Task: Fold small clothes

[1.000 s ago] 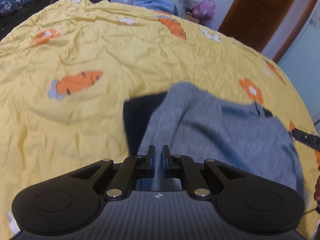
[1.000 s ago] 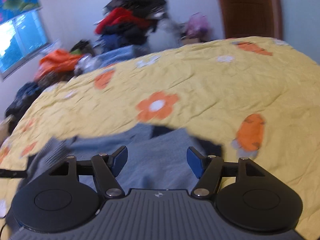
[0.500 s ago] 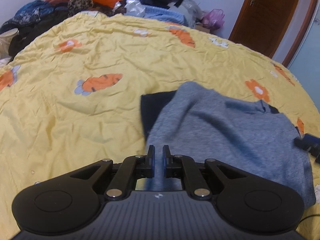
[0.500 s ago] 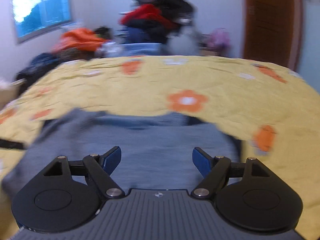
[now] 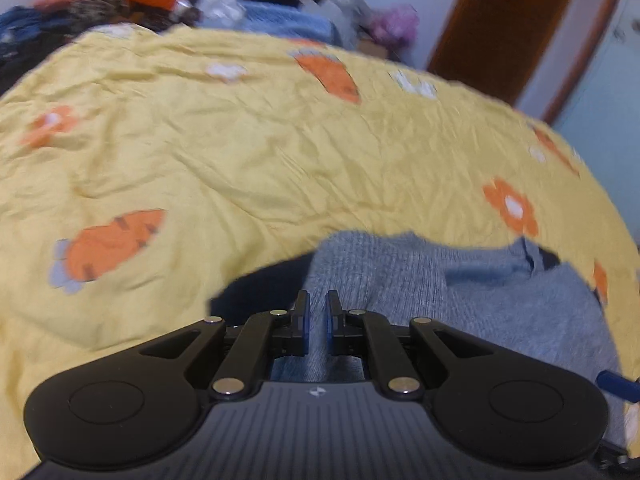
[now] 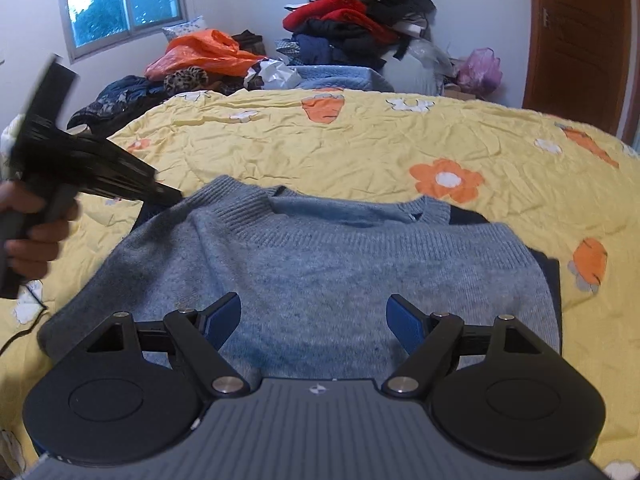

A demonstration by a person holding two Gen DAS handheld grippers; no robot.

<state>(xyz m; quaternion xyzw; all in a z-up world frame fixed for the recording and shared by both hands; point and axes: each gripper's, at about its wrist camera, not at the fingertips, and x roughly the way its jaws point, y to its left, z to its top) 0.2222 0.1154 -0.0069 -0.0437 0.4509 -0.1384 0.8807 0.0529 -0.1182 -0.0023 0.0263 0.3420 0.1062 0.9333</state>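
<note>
A grey knitted sweater (image 6: 320, 264) lies partly folded on the yellow bedsheet (image 6: 360, 148), over a dark garment (image 6: 550, 276) that shows at its edges. My right gripper (image 6: 316, 320) is open and empty just above the sweater's near part. My left gripper (image 5: 317, 316) has its jaws nearly closed around a fold of the sweater (image 5: 460, 288) at its left edge. The left gripper also shows in the right wrist view (image 6: 160, 196), at the sweater's far left corner.
The bedsheet (image 5: 240, 152) has orange carrot and flower prints. Piles of clothes (image 6: 352, 28) and an orange bag (image 6: 204, 54) lie behind the bed. A brown door (image 6: 576, 40) stands at the right, a window (image 6: 120, 0) at the left.
The left gripper has dropped lower and closer to the sweater's left edge, still pinching it. The right gripper has stayed open and now looks squarely over the sweater.
</note>
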